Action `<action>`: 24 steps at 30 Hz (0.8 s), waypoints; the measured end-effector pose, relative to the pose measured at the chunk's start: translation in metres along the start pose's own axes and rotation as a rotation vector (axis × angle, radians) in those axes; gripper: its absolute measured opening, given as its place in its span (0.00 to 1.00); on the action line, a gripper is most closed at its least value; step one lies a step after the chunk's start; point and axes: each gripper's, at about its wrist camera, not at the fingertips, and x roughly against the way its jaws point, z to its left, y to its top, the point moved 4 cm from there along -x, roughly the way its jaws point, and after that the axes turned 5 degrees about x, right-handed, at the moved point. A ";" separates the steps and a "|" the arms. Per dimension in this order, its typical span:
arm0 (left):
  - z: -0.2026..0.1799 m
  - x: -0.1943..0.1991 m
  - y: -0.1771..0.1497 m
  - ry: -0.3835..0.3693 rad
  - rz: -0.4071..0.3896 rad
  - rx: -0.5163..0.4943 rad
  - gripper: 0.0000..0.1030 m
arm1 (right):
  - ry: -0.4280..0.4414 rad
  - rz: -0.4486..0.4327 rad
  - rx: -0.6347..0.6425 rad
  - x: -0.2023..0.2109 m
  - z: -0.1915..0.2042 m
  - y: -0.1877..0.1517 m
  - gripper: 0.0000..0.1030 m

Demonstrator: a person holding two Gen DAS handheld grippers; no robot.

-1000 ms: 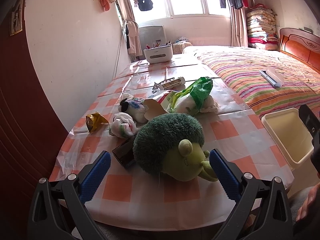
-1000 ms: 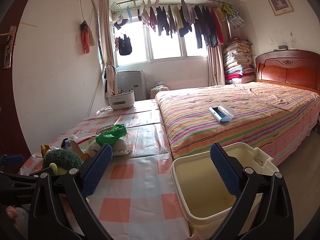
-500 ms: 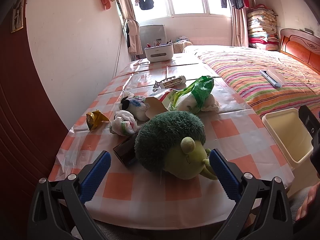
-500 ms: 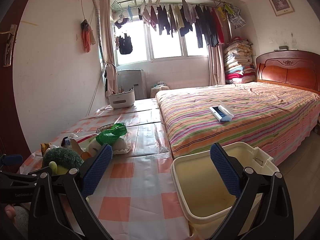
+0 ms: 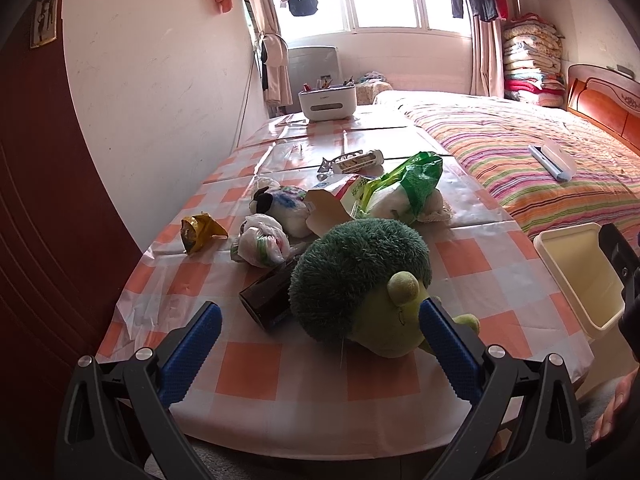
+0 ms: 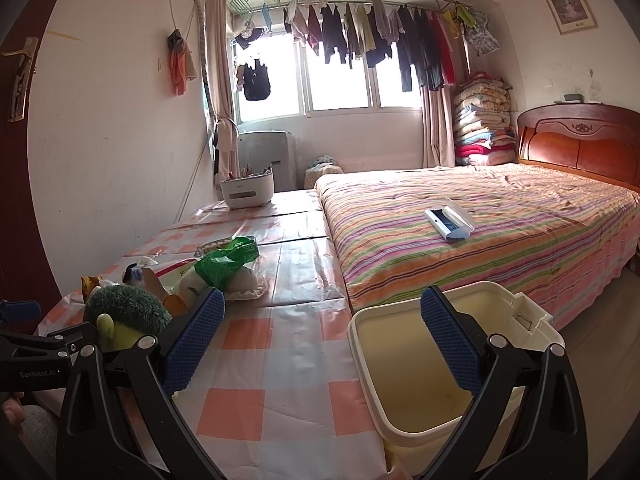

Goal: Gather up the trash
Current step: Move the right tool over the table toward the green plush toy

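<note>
The left tool (image 5: 318, 330) gapes wide and empty over the checked orange-and-white tabletop (image 5: 248, 368), its right finger overlapping a green plush toy (image 5: 360, 280). Behind lie a crumpled white plastic wrapper (image 5: 262, 242) and crumpled yellow wrapper (image 5: 198, 232). The right tool (image 6: 318, 330), equally wide, hovers by the cream plastic bin (image 6: 432, 368) beside the tabletop's edge.

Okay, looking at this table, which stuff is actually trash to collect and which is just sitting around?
For the job:
yellow crumpled wrapper
balled plastic bag
green plastic bag
torn cardboard carton
cream bin

Just lying about:
green plush toy
cow plush
white organiser box
dark box
</note>
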 end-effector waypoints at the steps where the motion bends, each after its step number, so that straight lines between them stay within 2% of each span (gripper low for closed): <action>1: 0.002 0.000 0.000 0.001 0.001 0.003 0.93 | 0.000 0.000 0.002 0.000 0.000 0.000 0.94; 24: 0.030 -0.002 0.001 -0.001 0.020 0.064 0.93 | 0.026 0.036 0.058 -0.013 0.023 -0.005 0.94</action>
